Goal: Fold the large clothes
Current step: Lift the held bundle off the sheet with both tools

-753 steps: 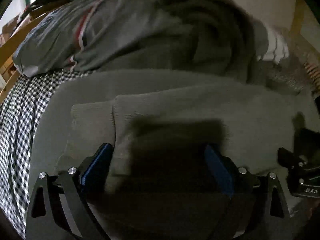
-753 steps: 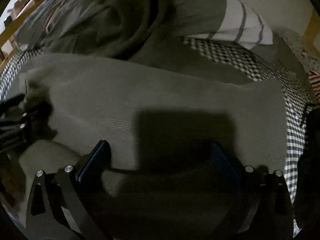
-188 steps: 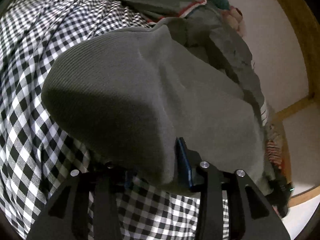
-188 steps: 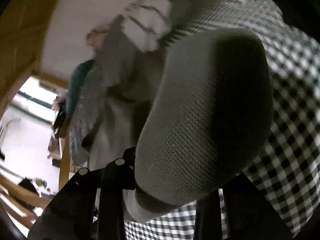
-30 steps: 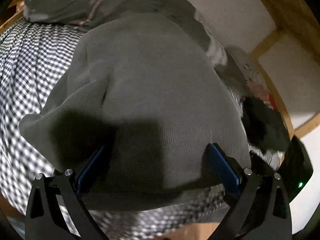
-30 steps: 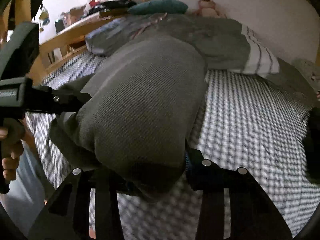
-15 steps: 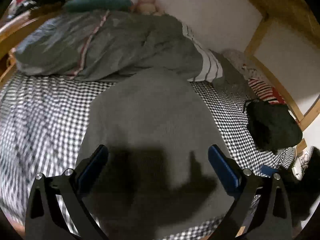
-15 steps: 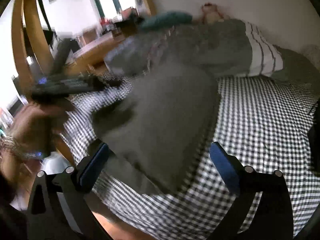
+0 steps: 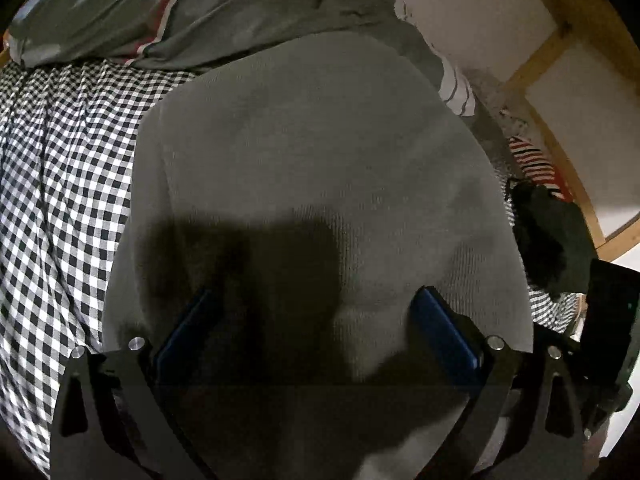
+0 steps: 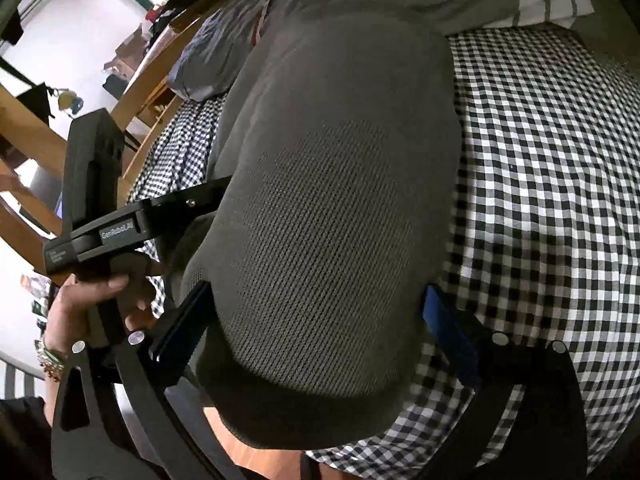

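Left wrist view: the folded grey knitted garment point(image 9: 312, 168) fills the centre of the frame and lies on the black-and-white checked bed sheet point(image 9: 60, 184), which shows along the left side. The left gripper point(image 9: 316, 320) hangs over the garment's near end at the lower centre, its jaws spread wide; the blue pads point(image 9: 444, 332) stand clear of the cloth and pinch nothing. A rumpled grey duvet with a red and white stripe point(image 9: 200, 8) lies across the top of the frame, a black bundle of cloth point(image 9: 552, 236) at the right edge, and a wooden bed frame point(image 9: 568, 32) at the upper right.

Right wrist view: the same garment occupies the centre, a rounded fold whose near end overhangs the bed's edge at the lower centre. The right gripper point(image 10: 316, 320) has just been opening and now stands fully spread, with the garment's end between its blue pads point(image 10: 448, 336) but not pinched. At the left of the frame a hand point(image 10: 96, 300) holds the black handle of the left gripper, whose finger reaches to the garment's left side.
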Demonstrator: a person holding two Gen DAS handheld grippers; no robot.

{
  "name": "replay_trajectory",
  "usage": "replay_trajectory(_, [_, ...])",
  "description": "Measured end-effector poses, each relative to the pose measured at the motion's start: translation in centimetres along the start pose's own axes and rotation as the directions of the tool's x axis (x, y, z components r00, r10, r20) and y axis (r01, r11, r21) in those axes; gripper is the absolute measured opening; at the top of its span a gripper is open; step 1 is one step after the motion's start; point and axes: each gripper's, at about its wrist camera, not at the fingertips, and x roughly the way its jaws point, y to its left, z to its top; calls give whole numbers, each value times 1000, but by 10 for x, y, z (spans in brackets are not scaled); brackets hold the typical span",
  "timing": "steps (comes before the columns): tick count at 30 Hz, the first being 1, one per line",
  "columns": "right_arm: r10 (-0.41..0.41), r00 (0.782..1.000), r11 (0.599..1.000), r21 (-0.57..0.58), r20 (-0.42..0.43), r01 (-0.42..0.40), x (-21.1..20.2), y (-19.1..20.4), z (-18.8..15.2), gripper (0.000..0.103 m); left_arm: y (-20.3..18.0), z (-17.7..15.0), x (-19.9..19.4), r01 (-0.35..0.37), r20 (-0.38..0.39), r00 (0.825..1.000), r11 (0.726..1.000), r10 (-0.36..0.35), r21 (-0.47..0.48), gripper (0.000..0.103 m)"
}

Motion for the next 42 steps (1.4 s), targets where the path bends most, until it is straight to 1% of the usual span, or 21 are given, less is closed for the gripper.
replay_trajectory(4, [101,995,993,56,24,-102,-17,-18,1,100,20,-3,-35,78,65,995,996,-75,-35,99])
replay_trajectory(6, [141,990,986,89,27,-143,-21,-34,3,100,50,-14,-50,114,75,992,986,-105,-124,99])
replay_trajectory(9, [215,976,963,163,22,-216,-16,-56,9,100,89,-38,-58,218,72,976,942,-207,-256,99])
replay_trajectory(11, [238,971,951,193,31,-240,-17,-67,13,100,101,-57,-65,271,101,962,913,-252,-304,98])
replay_trajectory(13, [260,965,939,222,46,-263,-19,-79,19,100,101,-68,-71,302,128,953,896,-275,-325,98])
replay_trajectory(16, [311,950,912,273,27,-306,-9,-95,27,100,97,-78,-75,282,144,958,897,-247,-341,98])
replay_trajectory(18, [395,919,871,317,1,-375,4,-104,31,100,93,-88,-83,289,163,956,888,-246,-358,98])
replay_trajectory(22, [468,883,830,352,-19,-432,19,-113,36,101,94,-102,-103,328,214,942,851,-260,-410,98])
replay_trajectory(24, [479,877,827,352,-36,-437,23,-114,38,101,98,-108,-115,346,226,936,834,-271,-430,98])
replay_trajectory(25, [482,875,828,350,-42,-438,24,-114,38,101,99,-112,-118,334,221,940,832,-260,-443,98])
replay_trajectory(27, [484,874,825,355,-46,-439,23,-116,33,101,99,-122,-112,365,198,931,809,-307,-461,98])
replay_trajectory(28, [483,874,827,353,-50,-437,23,-116,33,101,97,-125,-104,350,167,937,810,-308,-470,98])
replay_trajectory(30, [479,876,827,360,-51,-431,23,-116,34,101,91,-132,-88,298,110,954,831,-280,-470,98])
replay_trajectory(31, [476,878,827,365,-52,-428,22,-117,32,101,89,-136,-76,293,83,953,825,-290,-483,98])
replay_trajectory(33, [483,874,821,373,-52,-431,21,-122,29,101,87,-143,-50,318,43,935,783,-351,-534,98])
replay_trajectory(34, [496,867,811,385,-51,-441,21,-125,26,101,84,-143,-42,344,54,925,767,-377,-541,98])
replay_trajectory(35, [506,861,802,396,-49,-448,23,-127,25,101,80,-141,-39,330,59,933,784,-354,-525,98])
replay_trajectory(36, [512,858,795,403,-47,-453,23,-128,25,101,77,-138,-38,324,58,937,794,-344,-515,98])
replay_trajectory(37, [521,853,788,409,-43,-461,24,-128,24,101,75,-135,-39,336,74,935,794,-348,-507,98])
replay_trajectory(40, [539,841,776,414,-42,-476,30,-127,26,101,71,-126,-41,396,126,913,776,-387,-491,98])
replay_trajectory(42, [548,836,768,421,-42,-482,32,-124,29,101,66,-118,-39,391,131,917,788,-376,-476,98])
